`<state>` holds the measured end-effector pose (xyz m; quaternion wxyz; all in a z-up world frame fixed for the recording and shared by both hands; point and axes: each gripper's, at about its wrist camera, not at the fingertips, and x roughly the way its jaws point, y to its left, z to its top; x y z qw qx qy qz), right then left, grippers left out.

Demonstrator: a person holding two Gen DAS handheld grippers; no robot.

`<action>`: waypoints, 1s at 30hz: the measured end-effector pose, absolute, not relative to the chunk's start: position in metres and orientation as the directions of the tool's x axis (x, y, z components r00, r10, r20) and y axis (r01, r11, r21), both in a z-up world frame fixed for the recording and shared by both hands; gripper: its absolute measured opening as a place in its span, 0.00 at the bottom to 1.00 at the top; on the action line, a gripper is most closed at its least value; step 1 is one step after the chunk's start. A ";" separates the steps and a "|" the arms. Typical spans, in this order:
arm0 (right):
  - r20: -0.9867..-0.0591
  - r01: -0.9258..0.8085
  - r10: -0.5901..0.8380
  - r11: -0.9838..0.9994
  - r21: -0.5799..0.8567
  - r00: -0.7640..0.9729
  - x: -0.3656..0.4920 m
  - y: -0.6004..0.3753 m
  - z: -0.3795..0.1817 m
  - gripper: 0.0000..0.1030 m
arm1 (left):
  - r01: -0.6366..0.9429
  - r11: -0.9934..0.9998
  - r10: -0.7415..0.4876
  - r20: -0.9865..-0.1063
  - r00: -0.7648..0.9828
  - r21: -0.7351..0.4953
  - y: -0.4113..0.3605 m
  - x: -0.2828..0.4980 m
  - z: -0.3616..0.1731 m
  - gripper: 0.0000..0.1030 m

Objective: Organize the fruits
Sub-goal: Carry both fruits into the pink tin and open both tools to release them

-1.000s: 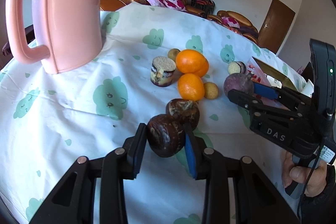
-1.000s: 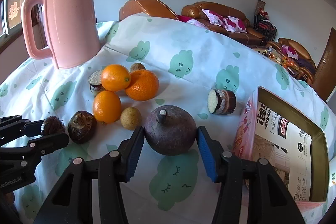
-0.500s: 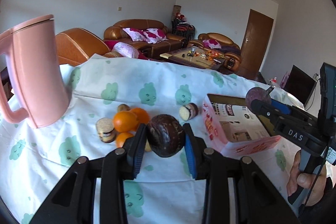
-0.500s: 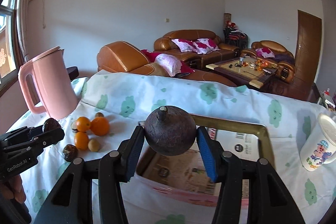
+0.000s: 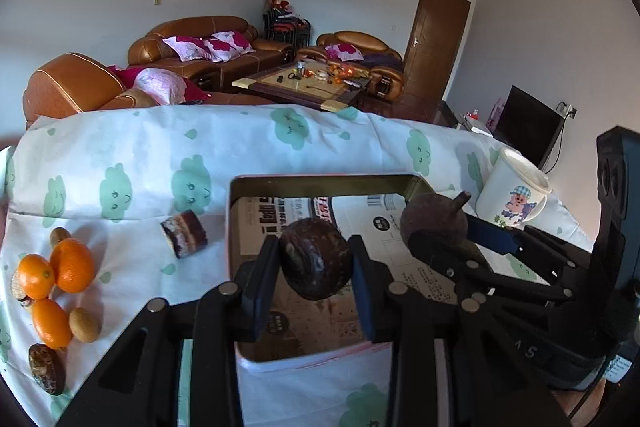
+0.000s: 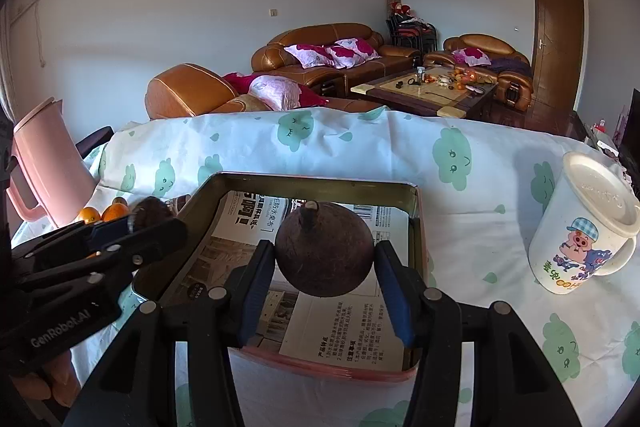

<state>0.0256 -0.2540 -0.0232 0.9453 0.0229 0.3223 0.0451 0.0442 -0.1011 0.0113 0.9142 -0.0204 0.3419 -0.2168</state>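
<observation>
My left gripper is shut on a dark brown wrinkled fruit, held above the near left part of the pink tin box lined with newspaper. My right gripper is shut on a round dark purple fruit with a stem, held over the same box. The right gripper with its fruit shows at the right of the left wrist view. The left gripper shows at the left of the right wrist view. Oranges, small kiwis and another dark fruit lie on the cloth left of the box.
A cut cake-like roll lies just left of the box. A white cartoon mug with a lid stands right of the box. A pink kettle stands at the far left. The table's far edge drops to sofas behind.
Both grippers have carried their fruits from the fruit pile rightward and now hold them over the open box. The kettle has slid out of the left wrist view.
</observation>
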 end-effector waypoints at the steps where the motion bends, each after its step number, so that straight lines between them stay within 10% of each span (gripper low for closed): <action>1: -0.613 -0.073 0.101 0.995 0.070 0.784 0.027 -0.253 -0.025 0.52 | 0.378 0.910 -0.397 -0.623 0.674 -0.171 -0.106 0.046 0.009 0.35; 20: -0.627 -0.041 0.103 0.993 0.112 0.772 0.031 -0.261 -0.032 0.53 | 0.335 0.939 -0.301 -0.671 0.678 -0.083 -0.117 0.052 -0.017 0.38; 26: -0.549 0.005 0.066 0.992 0.126 0.833 0.022 -0.270 -0.021 0.63 | 0.316 0.949 -0.258 -0.603 0.755 -0.010 -0.120 0.034 -0.004 0.87; 30: -0.503 0.032 0.044 0.989 0.142 0.863 0.017 -0.277 -0.017 0.67 | 0.283 0.958 -0.214 -0.559 0.801 0.039 -0.115 0.025 0.004 0.95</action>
